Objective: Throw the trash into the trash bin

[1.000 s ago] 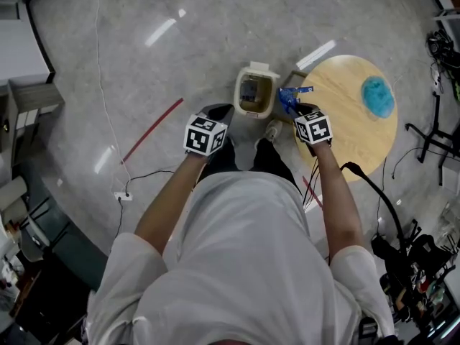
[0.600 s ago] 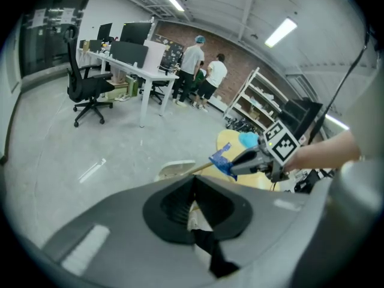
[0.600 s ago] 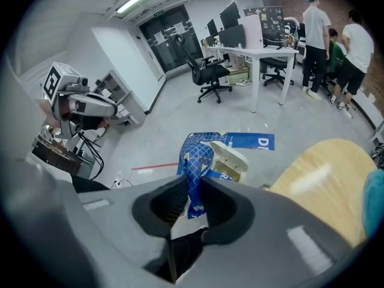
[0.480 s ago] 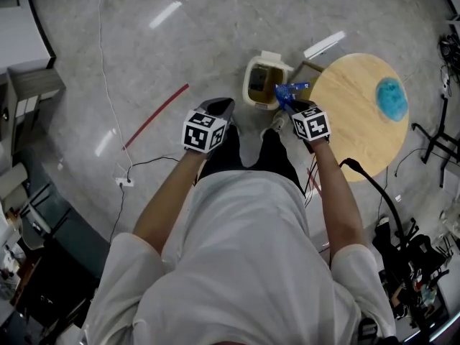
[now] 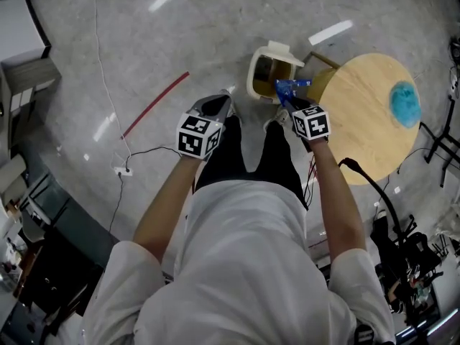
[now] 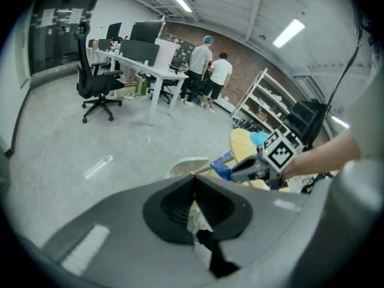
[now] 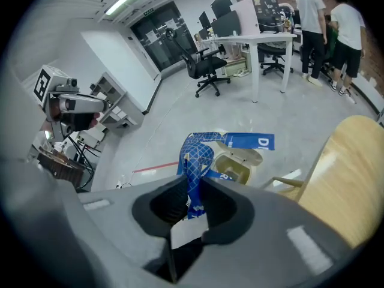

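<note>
A cream trash bin point(image 5: 260, 74) stands open on the floor beside a round wooden table point(image 5: 363, 131). My right gripper point(image 5: 292, 102) is shut on a crumpled blue wrapper point(image 5: 290, 87), which hangs at the bin's near right rim. In the right gripper view the wrapper point(image 7: 197, 153) sticks up out of the right gripper point(image 7: 193, 189), with the bin point(image 7: 235, 168) just beyond it. My left gripper point(image 5: 214, 106) hovers left of the bin with its jaws together and nothing in them. The left gripper view shows the left gripper point(image 6: 193, 183), the bin point(image 6: 187, 163) and the wrapper point(image 6: 222, 165) ahead.
A blue object point(image 5: 405, 103) lies on the table. A red tape line point(image 5: 154, 106) and a thin cable with a plug point(image 5: 122, 171) cross the floor at left. Tangled cables and gear point(image 5: 413, 254) sit at right. Desks, an office chair point(image 6: 96, 83) and people stand far off.
Both grippers have sunk lower. The right one has carried the blue wrapper from beside the bin up to its rim. The left one has drifted a little left.
</note>
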`<state>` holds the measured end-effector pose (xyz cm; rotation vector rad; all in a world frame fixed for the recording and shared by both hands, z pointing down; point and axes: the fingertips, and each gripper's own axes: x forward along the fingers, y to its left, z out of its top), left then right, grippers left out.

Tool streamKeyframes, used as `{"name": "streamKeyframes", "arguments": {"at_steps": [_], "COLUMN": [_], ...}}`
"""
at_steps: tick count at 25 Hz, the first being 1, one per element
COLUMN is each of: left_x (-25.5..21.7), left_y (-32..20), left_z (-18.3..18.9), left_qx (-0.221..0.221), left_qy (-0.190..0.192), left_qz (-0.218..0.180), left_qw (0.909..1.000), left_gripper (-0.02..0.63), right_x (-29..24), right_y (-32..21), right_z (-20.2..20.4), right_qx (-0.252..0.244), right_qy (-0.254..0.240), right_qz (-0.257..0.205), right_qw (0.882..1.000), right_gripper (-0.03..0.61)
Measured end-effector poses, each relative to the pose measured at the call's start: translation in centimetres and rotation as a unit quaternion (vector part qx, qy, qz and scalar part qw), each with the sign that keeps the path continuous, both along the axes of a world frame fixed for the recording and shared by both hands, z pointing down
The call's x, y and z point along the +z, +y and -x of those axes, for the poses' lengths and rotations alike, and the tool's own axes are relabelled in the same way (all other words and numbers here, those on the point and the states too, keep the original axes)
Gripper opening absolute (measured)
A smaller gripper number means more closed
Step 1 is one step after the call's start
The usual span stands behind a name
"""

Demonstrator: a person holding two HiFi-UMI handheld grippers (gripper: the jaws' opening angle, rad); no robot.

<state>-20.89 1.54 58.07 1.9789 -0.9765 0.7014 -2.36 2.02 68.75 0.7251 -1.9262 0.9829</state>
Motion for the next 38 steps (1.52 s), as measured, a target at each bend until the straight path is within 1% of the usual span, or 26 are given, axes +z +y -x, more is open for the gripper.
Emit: {"name": "streamKeyframes", "arguments": {"at_steps": [4,7,11,13,17,20,28,38], "left_x": [1.8,3.6,6.1,7.2,9.7,11.1,15.1,20.2], "left_y": [0.0,-0.1,-0.2,-0.3,-0.3,0.2,1.0,2.5], "left_z": [0.5,0.6,0.3,-0.1,-0.4,0.1,1.7,1.1], "left_qx": [-0.002,-0.013,-0.019,-0.016,-0.002,-0.002,-0.019,-0.025], "left_qy": [-0.007,0.002,0.009,0.006,-0.012,-0.019,-0.02,-0.011], "left_qz": [0.003,0.015,0.025,0.023,0.012,0.012,0.025,0.046], "left_qw": [1.0,0.9998,0.9995,0.9996,0.9999,0.9997,0.9993,0.9985], "left_gripper": [0.004,0.003,0.005,0.005,0.003,0.005,0.005,0.005], "right_x": [2.3,3.7,5.9,7.2,10.3,12.3,17.6,24.4], "right_y": [-0.6,-0.7,-0.4,-0.4,-1.0,-1.0,-0.8,0.3], "right_z": [0.1,0.4,1.1,1.0,0.6,0.8,1.5,1.9], "right_qx": [0.013,0.018,0.023,0.028,0.038,0.037,0.041,0.037], "right_qy": [0.008,0.014,0.011,0.009,0.009,0.012,0.015,0.021], "right_qz": [0.001,-0.003,0.005,0.009,0.012,0.012,0.021,0.038], "right_qw": [1.0,1.0,1.0,1.0,0.999,0.999,0.999,0.998], "right_gripper": [0.072,0.072,0.071,0.072,0.072,0.072,0.072,0.072]}}
